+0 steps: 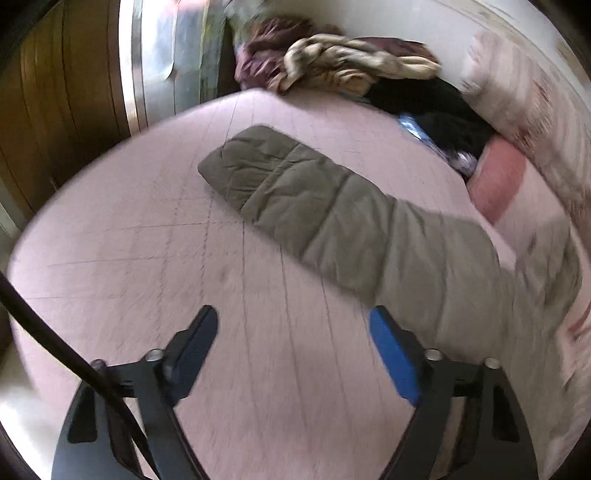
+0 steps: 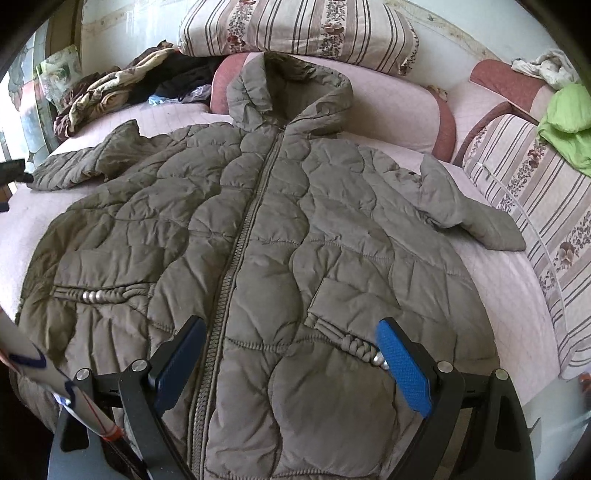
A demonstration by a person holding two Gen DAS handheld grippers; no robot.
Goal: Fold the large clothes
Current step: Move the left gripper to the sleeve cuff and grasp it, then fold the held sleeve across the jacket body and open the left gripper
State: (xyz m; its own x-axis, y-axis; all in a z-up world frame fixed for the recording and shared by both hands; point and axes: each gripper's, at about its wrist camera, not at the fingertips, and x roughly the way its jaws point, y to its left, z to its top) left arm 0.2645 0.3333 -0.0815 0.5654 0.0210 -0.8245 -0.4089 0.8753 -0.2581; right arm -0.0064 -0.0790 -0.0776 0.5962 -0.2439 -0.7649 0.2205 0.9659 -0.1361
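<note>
An olive quilted hooded jacket (image 2: 280,229) lies face up and zipped on the pink bed sheet (image 2: 491,280), hood toward the pillows and both sleeves spread out. My right gripper (image 2: 290,332) hovers open over its lower front, one finger on each side of the zipper (image 2: 236,266), close to the pocket trim. In the left wrist view one sleeve (image 1: 314,206) stretches across the sheet (image 1: 147,258). My left gripper (image 1: 293,325) is open above bare sheet just short of that sleeve, with nothing between its fingers. The view is motion-blurred.
A pile of crumpled clothes (image 1: 332,62) lies at the bed's far corner, with dark garments (image 1: 436,110) beside it. Striped pillows (image 2: 295,29) and pink bolsters (image 2: 447,125) line the head and right side. A green cloth (image 2: 565,118) rests on the right. Wooden furniture (image 1: 55,110) stands left of the bed.
</note>
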